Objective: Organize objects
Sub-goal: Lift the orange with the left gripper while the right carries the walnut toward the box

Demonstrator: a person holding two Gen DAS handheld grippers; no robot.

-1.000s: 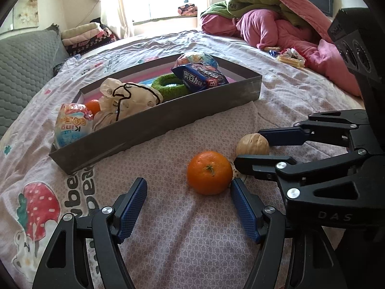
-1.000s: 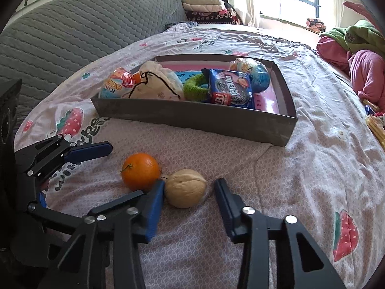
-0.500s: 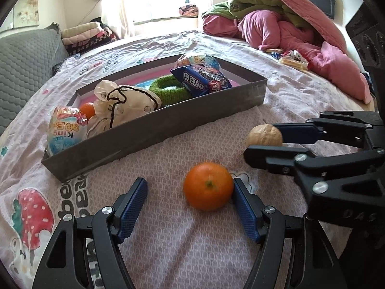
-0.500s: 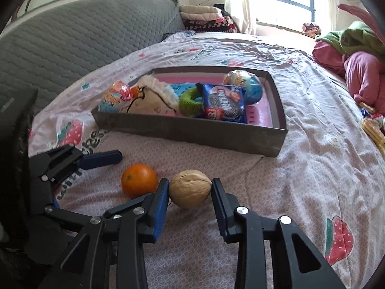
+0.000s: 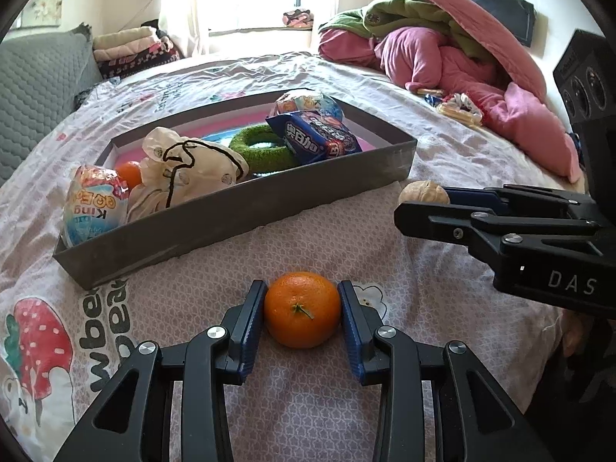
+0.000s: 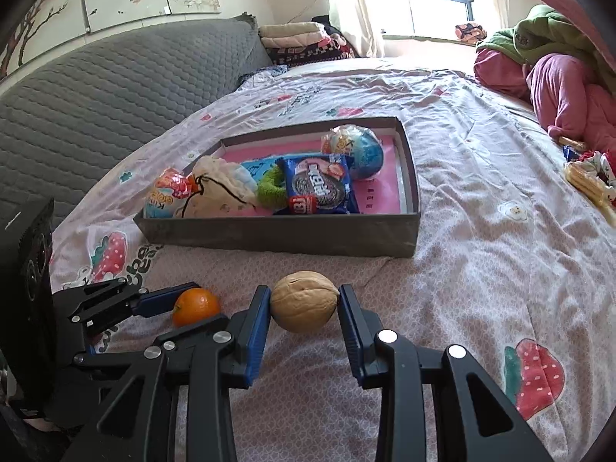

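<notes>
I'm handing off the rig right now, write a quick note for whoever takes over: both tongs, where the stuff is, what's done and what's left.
Left tongs: have just been closing, pads now pressing both sides of the orange, which sits on the bedspread.
Right tongs: shut on the walnut, apparently just off the bedspread.
Grey box: ahead of both tongs; already holds two egg-shaped toy packs, a drawstring pouch, a green ring, a cookie pack and a small orange.
Done: those items are boxed, both last pieces gripped.
Left: carry the orange and walnut into the box and release; open space looks to be on the pink floor at the far side.
</notes>
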